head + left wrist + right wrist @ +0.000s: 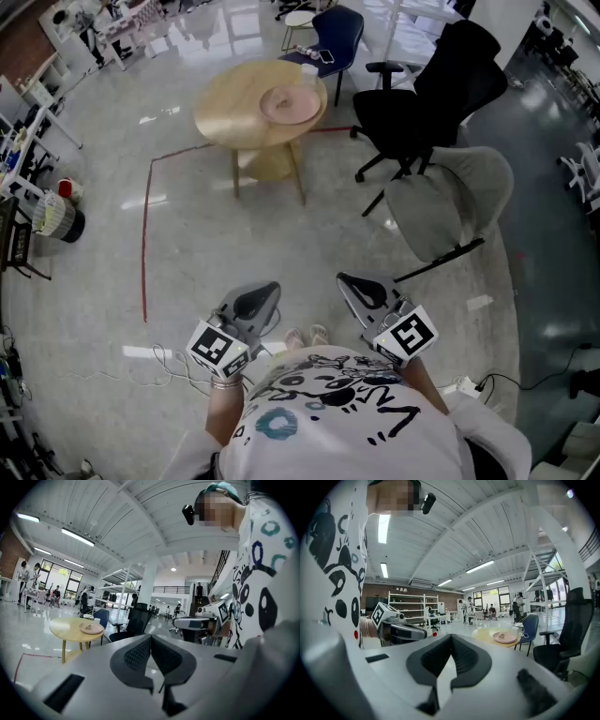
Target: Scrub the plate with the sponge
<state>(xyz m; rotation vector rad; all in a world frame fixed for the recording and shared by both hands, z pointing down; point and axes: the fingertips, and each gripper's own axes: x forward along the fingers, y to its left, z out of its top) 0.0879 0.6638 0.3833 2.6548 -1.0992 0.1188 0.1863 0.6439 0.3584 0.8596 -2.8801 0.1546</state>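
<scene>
A pink plate [291,103] lies on a round wooden table [234,108] far ahead of me across the floor. Something small rests on the plate, too small to tell whether it is the sponge. Both grippers are held close to my body, well short of the table. My left gripper [270,289] has its jaws together with nothing between them, and so has my right gripper [347,279]. The left gripper view shows its dark pads [140,653] meeting at the left gripper's [151,637] tip, with the plate [91,628] far off at the left. In the right gripper view the right gripper [451,637] is shut too, with the plate [505,638] distant at the right.
A black office chair [431,94] and a grey chair [450,202] stand right of the table, a blue chair [337,37] behind it. A red tape line [145,234] marks the floor at the left. Cables [164,361] lie near my feet. People stand in the background.
</scene>
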